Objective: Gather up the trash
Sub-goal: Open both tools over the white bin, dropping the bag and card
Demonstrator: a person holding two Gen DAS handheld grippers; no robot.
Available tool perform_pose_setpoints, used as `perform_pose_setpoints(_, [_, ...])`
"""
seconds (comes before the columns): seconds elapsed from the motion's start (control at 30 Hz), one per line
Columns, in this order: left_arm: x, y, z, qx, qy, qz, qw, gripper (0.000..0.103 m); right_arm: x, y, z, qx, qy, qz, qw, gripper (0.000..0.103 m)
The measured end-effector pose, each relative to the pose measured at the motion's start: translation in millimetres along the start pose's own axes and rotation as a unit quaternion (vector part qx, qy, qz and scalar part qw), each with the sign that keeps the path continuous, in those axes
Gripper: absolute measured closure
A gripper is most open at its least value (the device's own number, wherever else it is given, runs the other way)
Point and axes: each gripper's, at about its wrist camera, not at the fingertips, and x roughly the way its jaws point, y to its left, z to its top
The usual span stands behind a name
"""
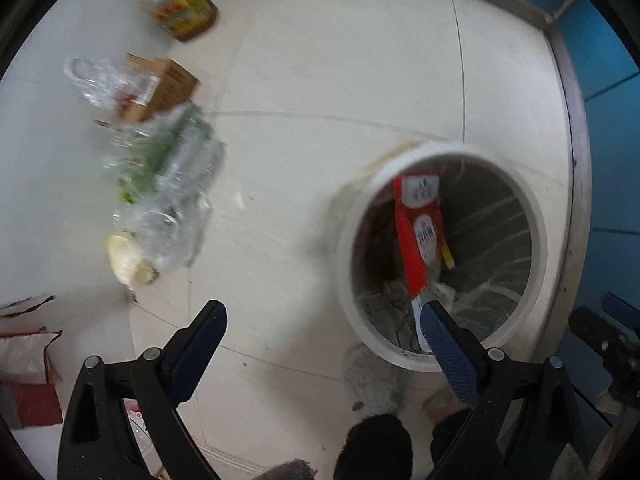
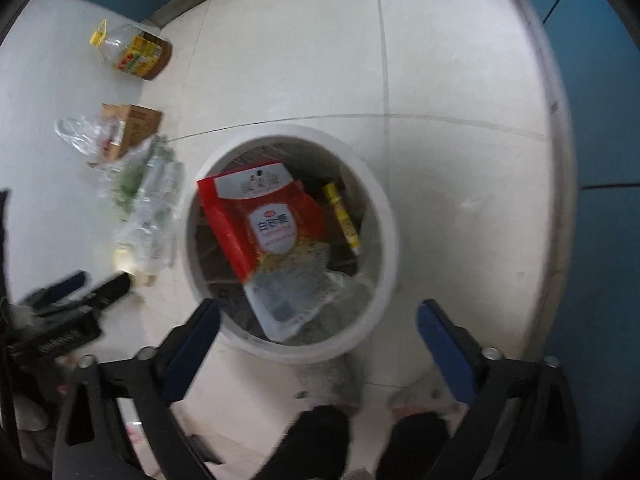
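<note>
1. Left wrist view: the left gripper (image 1: pixel 322 322) points down at the pale tiled floor (image 1: pixel 320 60), its blue-padded jaws spread wide with nothing between them. The right-hand pad overlaps the near rim of the white bin (image 1: pixel 538 216).
2. Inside the bin a red packet (image 1: pixel 418 224) stands on edge against the liner, with a thin yellow item beside it.
3. Along the left of this view, more trash lies on the floor: an oil bottle (image 1: pixel 180 8) with a yellow cap, a cardboard box (image 1: pixel 166 84), and a heap of clear crumpled plastic (image 1: pixel 168 184). All sit well apart from the bin.
4. Right wrist view: the right gripper (image 2: pixel 318 316) hangs above the bin (image 2: pixel 390 224), jaws wide apart and empty.
5. The red packet (image 2: pixel 264 220) lies tilted inside the bin, on top of a clear wrapper, a yellow tube (image 2: pixel 342 216) just beside it.
6. The oil bottle (image 2: pixel 136 52), box (image 2: pixel 132 128) and plastic (image 2: pixel 148 200) lie left of the bin.
7. At the left edge the other gripper (image 2: pixel 92 284) shows, blurred.
</note>
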Motion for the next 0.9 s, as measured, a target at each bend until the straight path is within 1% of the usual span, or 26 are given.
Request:
perform_pose_setpoints(0.03, [-13.2,3.4,-3.0,-0.003,-0.019,0.003,0.9998,0.004,-11.2,5.8,-4.4,-0.009,-0.011,-0.022,1.0,0.0])
perform_pose_setpoints(0.07, [-23.0,3.6,-5.2,-0.005,-0.03,0.005,0.9995,0.004,-21.8,11.5,-8.8,-0.018,-0.019,-0.049,0.998,0.0])
perform_pose_setpoints(0.13, [-50.1,5.7,-10.5,-0.006,-0.056,0.008,0.9984,0.004,-41.2,23.3,-15.6,-0.03,-0.034,-0.081,0.996,0.0])
perform_pose_setpoints(0.2, [-79.0,8.6,-16.1,-0.002,-0.069,0.006,0.9976,0.0,-65.9,33.8,-23.9,-0.034,-0.044,-0.101,0.993,0.0])
perform_pose_setpoints(0.27, [-111.5,13.7,-22.2,-0.007,-0.075,-0.001,0.9972,0.0,-88.7,44.0,-30.9,-0.035,-0.051,-0.11,0.992,0.0])
perform_pose_setpoints(0.33, [-146.5,18.1,-29.0,-0.006,-0.086,-0.004,0.9963,0.0,-123.5,53.8,-40.4,-0.038,-0.06,-0.114,0.991,0.0])
perform_pose_setpoints(0.37, [-164.3,18.2,-33.0,-0.006,-0.092,-0.005,0.9957,0.0,-149.0,60.6,-46.4,-0.04,-0.069,-0.115,0.99,0.0])
perform_pose_setpoints(0.47, [-216.8,20.0,-42.5,-0.004,-0.106,-0.015,0.9943,0.0,-207.4,74.4,-61.6,-0.047,-0.087,-0.114,0.989,0.0])
perform_pose_setpoints(0.53, [-262.7,20.6,-48.9,-0.003,-0.11,-0.033,0.9934,0.0,-255.5,83.9,-72.5,-0.047,-0.101,-0.115,0.987,0.0])
perform_pose_setpoints(0.57, [-274.4,19.5,-52.3,-0.004,-0.112,-0.039,0.9929,0.0,-279.6,87.8,-77.7,-0.046,-0.109,-0.114,0.986,0.0])
perform_pose_setpoints(0.63, [-316.4,18.7,-57.9,0.0,-0.12,-0.051,0.9915,0.0,-323.0,93.4,-87.0,-0.047,-0.125,-0.115,0.984,0.0])
perform_pose_setpoints(0.67, [-327.1,18.1,-61.1,0.003,-0.122,-0.054,0.991,0.0,-340.9,96.3,-90.9,-0.047,-0.132,-0.117,0.983,0.0])
perform_pose_setpoints(0.7, [-348.3,17.9,-65.7,0.006,-0.129,-0.058,0.99,0.0,-368.1,99.7,-96.9,-0.049,-0.141,-0.119,0.982,0.0])
perform_pose_setpoints(0.73, [-363.6,18.7,-68.5,0.006,-0.132,-0.06,0.9894,0.0,-381.4,102.3,-100.1,-0.049,-0.144,-0.121,0.981,0.0])
perform_pose_setpoints(0.77, [-372.6,19.2,-71.7,0.006,-0.134,-0.063,0.989,0.0,-402.1,105.4,-105.4,-0.049,-0.15,-0.12,0.98,0.0])
perform_pose_setpoints(0.83, [-402.8,20.8,-79.1,0.007,-0.139,-0.072,0.9876,0.0,-442.2,111.8,-117.0,-0.053,-0.161,-0.118,0.978,0.0])
perform_pose_setpoints(0.9, [-422.4,23.1,-86.5,0.009,-0.143,-0.079,0.9866,0.0,-473.9,118.1,-127.5,-0.06,-0.166,-0.113,0.978,0.0])
